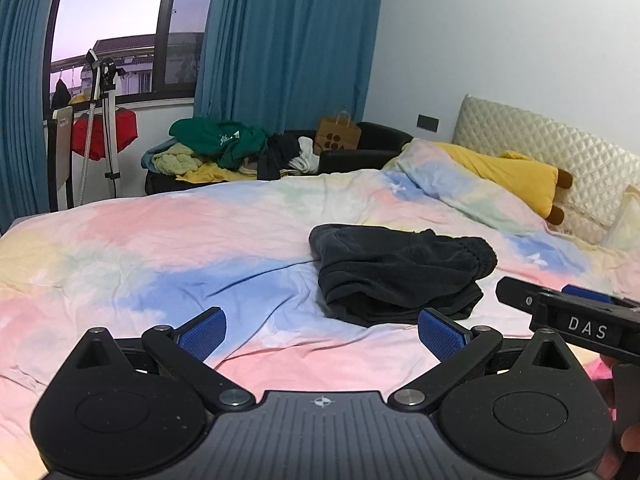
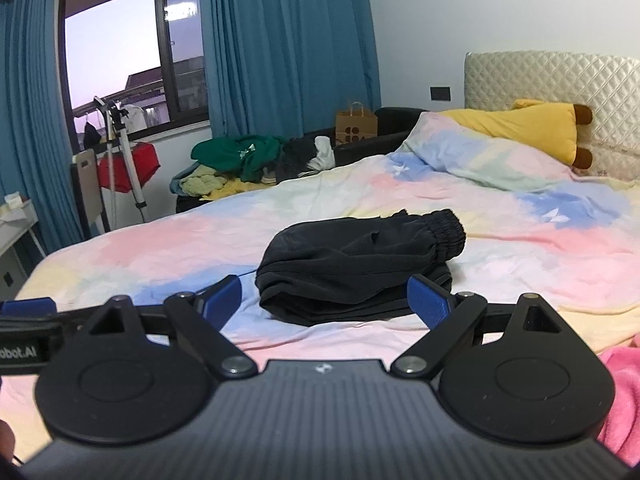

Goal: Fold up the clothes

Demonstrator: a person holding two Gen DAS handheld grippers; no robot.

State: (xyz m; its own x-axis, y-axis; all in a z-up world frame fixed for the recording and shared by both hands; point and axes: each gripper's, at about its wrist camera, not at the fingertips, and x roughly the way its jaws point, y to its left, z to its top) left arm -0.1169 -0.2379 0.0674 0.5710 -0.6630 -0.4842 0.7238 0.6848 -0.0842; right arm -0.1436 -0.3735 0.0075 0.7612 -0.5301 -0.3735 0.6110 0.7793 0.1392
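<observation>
On the pastel bedsheet point(image 1: 120, 248), near its middle: black trousers point(image 2: 352, 264), soft matte knit, gathered elastic cuff, already a thick layered bundle. Left gripper point(image 1: 322, 334) and right gripper point(image 2: 324, 300) spread wide, holding nothing, short of the bundle. Probably done; next, fetching another garment.

pink cloth point(image 2: 624, 396) cut off by right edge.
</observation>
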